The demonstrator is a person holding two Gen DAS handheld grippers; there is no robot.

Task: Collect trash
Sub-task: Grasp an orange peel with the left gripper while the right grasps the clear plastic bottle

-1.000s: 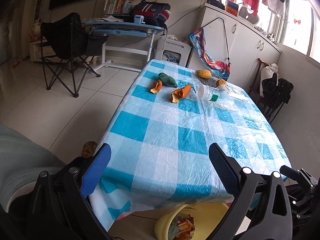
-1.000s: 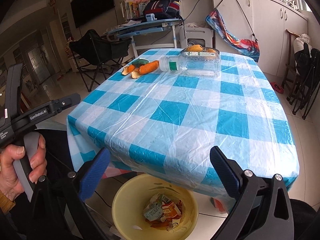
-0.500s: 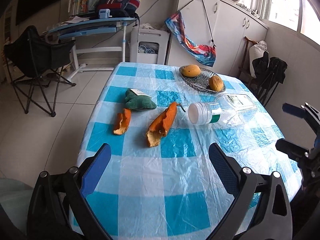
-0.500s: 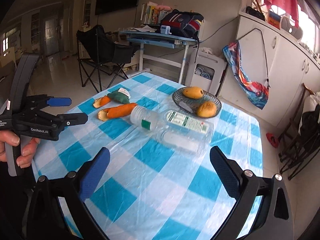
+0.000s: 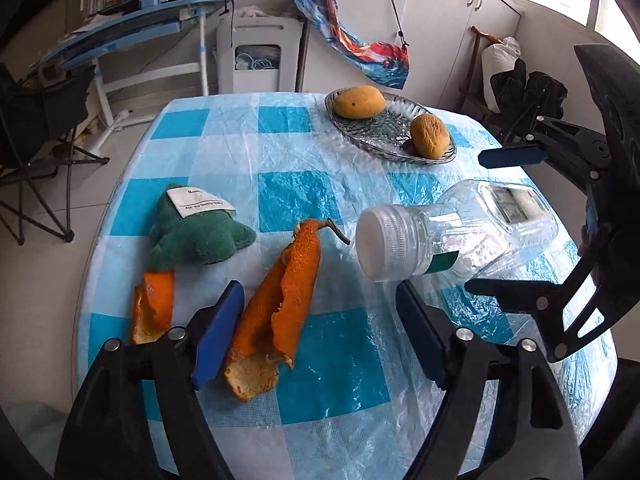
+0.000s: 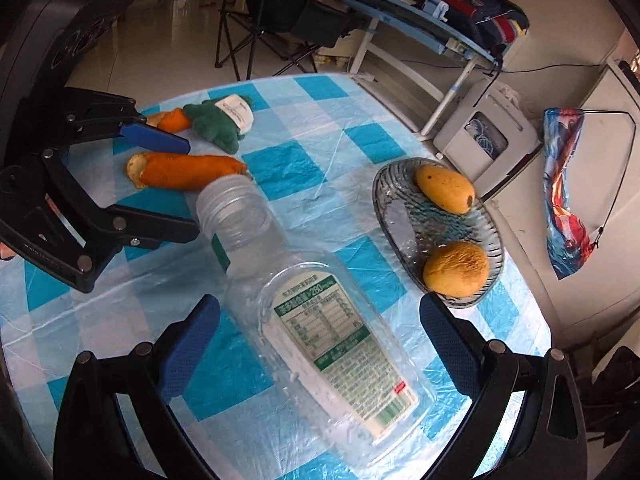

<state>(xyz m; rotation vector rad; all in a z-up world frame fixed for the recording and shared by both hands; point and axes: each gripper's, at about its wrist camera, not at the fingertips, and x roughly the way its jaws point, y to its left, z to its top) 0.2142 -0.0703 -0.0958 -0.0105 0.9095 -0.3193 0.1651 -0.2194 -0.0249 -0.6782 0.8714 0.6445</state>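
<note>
Orange peel [image 5: 276,312] (curled, pale inside)

The tablecloth [image 5: 288,184] is a blue-and-white check under clear film; two orange peels [image 5: 280,300] show pale pith; at ten o'clock from them lies a dark green plush toy [image 5: 200,236] with a white tag; the clear plastic bottle [image 6: 320,320] carries a white cap and green-and-white label; the glass dish [image 6: 400,216] holds two yellow-brown mangoes [image 6: 444,188].
</note>
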